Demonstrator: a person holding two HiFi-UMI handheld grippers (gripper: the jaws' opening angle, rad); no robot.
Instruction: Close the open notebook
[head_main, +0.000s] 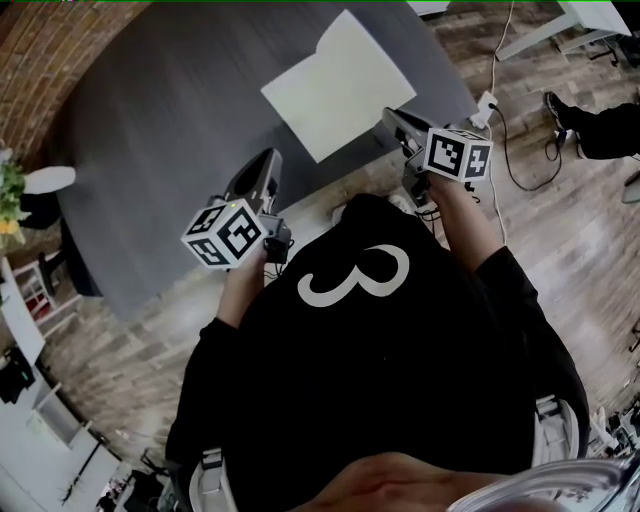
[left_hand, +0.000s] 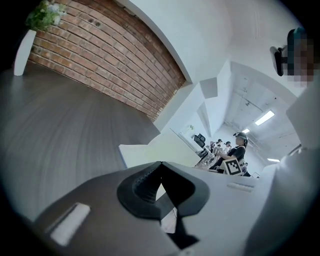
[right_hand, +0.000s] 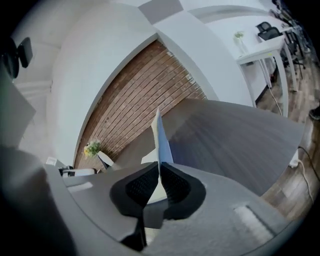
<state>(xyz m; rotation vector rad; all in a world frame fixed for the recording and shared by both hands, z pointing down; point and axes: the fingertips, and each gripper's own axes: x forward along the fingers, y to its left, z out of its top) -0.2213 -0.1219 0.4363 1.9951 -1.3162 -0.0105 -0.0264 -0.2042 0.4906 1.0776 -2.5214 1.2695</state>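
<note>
The notebook (head_main: 340, 80) lies on the dark grey table (head_main: 170, 120), showing as a pale sheet in the head view. My right gripper (head_main: 392, 118) is at its near right corner. In the right gripper view the gripper (right_hand: 159, 164) is shut on a thin leaf of the notebook (right_hand: 159, 137), which stands edge-on and raised above the jaws. My left gripper (head_main: 262, 165) hovers over the table's near edge, left of the notebook and apart from it. In the left gripper view its jaws (left_hand: 160, 163) meet at the tips with nothing between them, and the notebook (left_hand: 160, 150) lies just beyond.
A white vase with flowers (head_main: 35, 182) stands at the table's far left by the brick wall (left_hand: 110, 70). A power strip and cable (head_main: 487, 103) lie on the wooden floor to the right, near a person's shoe (head_main: 585, 125). People sit far off (left_hand: 235, 150).
</note>
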